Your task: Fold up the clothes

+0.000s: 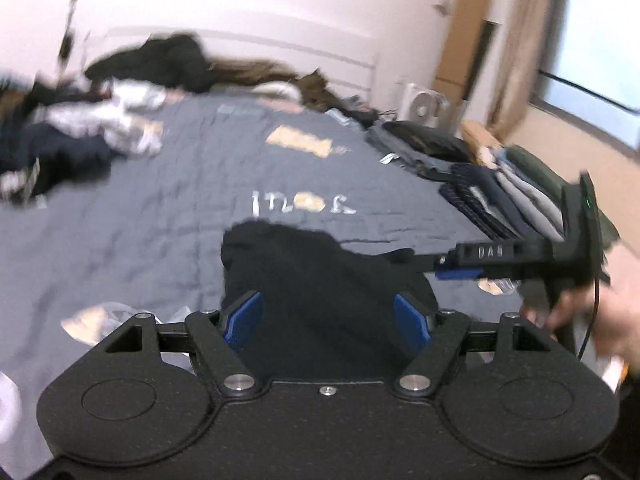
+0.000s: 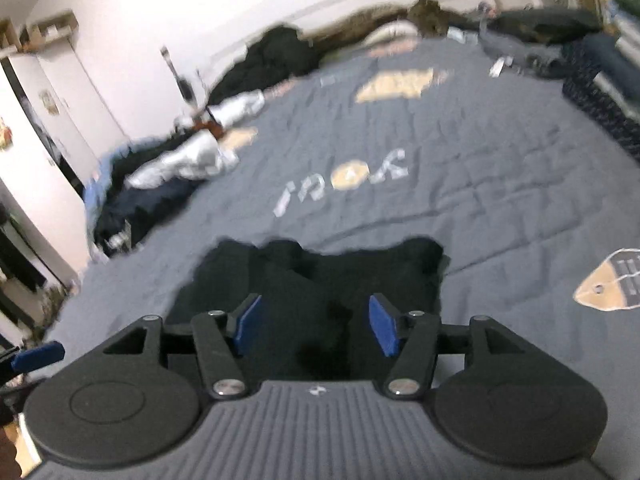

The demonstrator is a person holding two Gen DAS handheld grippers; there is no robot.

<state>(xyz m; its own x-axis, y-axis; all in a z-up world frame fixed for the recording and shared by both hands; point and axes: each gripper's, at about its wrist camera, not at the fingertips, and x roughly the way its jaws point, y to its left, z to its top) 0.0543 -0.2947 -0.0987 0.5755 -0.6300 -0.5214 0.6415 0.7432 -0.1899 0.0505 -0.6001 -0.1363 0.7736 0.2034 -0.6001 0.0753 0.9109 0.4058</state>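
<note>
A crumpled black garment [image 1: 320,276] lies on the grey bedspread [image 1: 160,208], just ahead of both grippers. My left gripper [image 1: 328,320] is open, its blue pads [image 1: 244,320] standing wide on either side of the cloth and holding nothing. In the right wrist view my right gripper [image 2: 316,330] is also open over the black garment [image 2: 320,276], with nothing between its pads [image 2: 384,330]. From the left wrist view the right gripper [image 1: 448,266] comes in from the right, held by a hand [image 1: 600,312], its tips at the garment's right edge.
Unfolded clothes [image 1: 80,136] are heaped at the bed's far left. A row of folded clothes [image 1: 520,196] sits along the right edge. A brown furry shape [image 2: 428,16] lies near the headboard. A white fan [image 1: 420,108] stands beyond the bed. A white wardrobe [image 2: 36,152] stands at left.
</note>
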